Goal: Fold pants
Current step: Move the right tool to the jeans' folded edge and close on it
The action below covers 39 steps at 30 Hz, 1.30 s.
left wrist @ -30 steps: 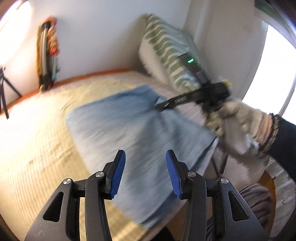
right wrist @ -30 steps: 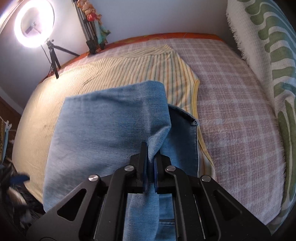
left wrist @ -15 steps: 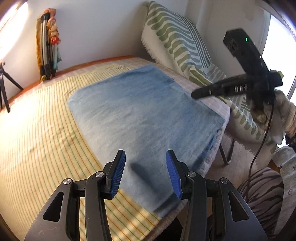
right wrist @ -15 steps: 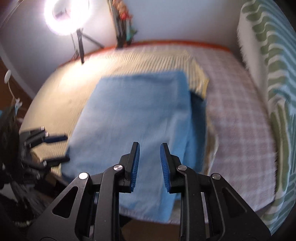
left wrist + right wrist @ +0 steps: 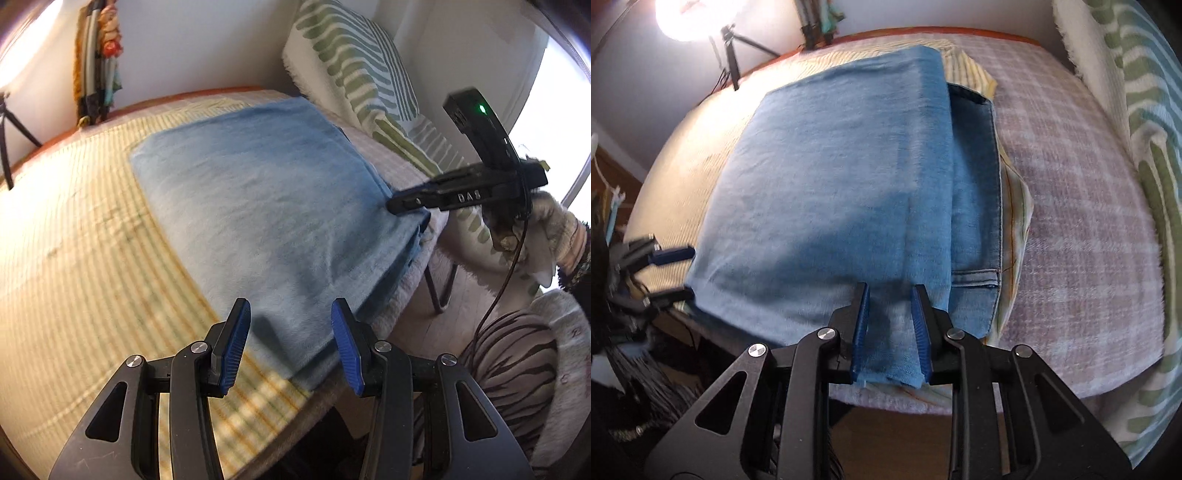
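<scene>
Denim: blue pants [image 5: 827, 177], folded into a broad rectangle, flat on the striped yellow sheet [image 5: 74, 258] near the front edge of the bed.
Top layer: stops short of the right side, leaving a darker strip with waistband [image 5: 977, 206] and belt loop uncovered.
Front hem: hangs slightly past the bed edge toward the floor.
Right gripper [image 5: 888, 325]: released, blue pads apart, nothing pinched; hovers over the near right corner of the fold, cloth showing between the fingers but not pressed.
Left gripper [image 5: 291, 347]: spread wide, empty; hovers just above the near left corner, apart from the fabric.
Gloved hand [image 5: 543, 229]: carries the right gripper, seen from the left view beside the fold's right edge.
Risk, snag: a pad dragged across the loose top layer would probably pull it askew and widen the uncovered strip.
Risk, slide: overhanging hem could tug the stack off the edge if nudged forward.
Risk, uneven next fold: grabbing only the top layer at one corner, and both layers at the other, would likely twist the rectangle.
Risk, underlay: sheet rucked beside the waistband could be pinched together with the denim.
</scene>
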### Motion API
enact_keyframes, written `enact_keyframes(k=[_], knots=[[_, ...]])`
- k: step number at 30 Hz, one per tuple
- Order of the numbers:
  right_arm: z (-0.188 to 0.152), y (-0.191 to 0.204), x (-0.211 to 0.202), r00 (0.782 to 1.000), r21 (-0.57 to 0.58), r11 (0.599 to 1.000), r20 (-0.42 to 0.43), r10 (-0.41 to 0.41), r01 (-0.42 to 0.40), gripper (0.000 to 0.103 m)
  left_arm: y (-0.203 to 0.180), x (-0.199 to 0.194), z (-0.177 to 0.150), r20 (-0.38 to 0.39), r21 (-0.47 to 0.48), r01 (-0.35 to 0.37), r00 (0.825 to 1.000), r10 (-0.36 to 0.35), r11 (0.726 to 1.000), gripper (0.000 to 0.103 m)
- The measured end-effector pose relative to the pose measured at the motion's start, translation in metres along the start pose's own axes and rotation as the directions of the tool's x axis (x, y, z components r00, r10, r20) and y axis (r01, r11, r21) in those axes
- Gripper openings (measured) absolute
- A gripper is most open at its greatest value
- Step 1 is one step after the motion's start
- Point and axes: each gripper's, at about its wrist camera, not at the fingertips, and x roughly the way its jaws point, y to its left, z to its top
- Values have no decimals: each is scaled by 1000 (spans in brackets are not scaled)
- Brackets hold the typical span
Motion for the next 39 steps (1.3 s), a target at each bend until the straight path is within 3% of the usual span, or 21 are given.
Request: enact_keyframes(k=[1,3,4,5,9,14,18,27,36,39], knots=[[0,1,-4,1000,0,1000,5,5,-5,25,5,-5,3,9,-13,-2,1000,2,1000,47],[5,-6,-16,999,22,1000,49,17,-18,38,23,-18,11,29,-77,4,1000,-2,997,59],[8,-12,-21,997,40,999,77,18,-21,54,31,-21,15,32,-107,13,999,-9,994,60],[9,-18,-26,994,61,998,111,18,-25,63,40,-23,19,31,-136,18,999,-13,991,60],[27,-47,-31,980,144,987,194,47,-76,64,63,-21,30,30,-222,17,999,-11,975,60],[54,-71,-4,966,183,963,200,162,-200,69,78,-3,42,16,-285,35,999,-31,958,60],[70,-78,14,963,175,967,226,145,-186,69,86,15,49,-13,-313,25,999,-30,949,60],[93,-86,33,934,88,967,292,204,-239,69,87,43,65,-37,-296,-26,999,16,955,61],[98,-79,33,946,34,985,286,152,-168,73,85,60,66,-41,-283,-36,999,26,958,61],[102,-81,43,950,46,979,253,183,-200,75,85,60,65,-39,-283,-33,999,23,958,61]])
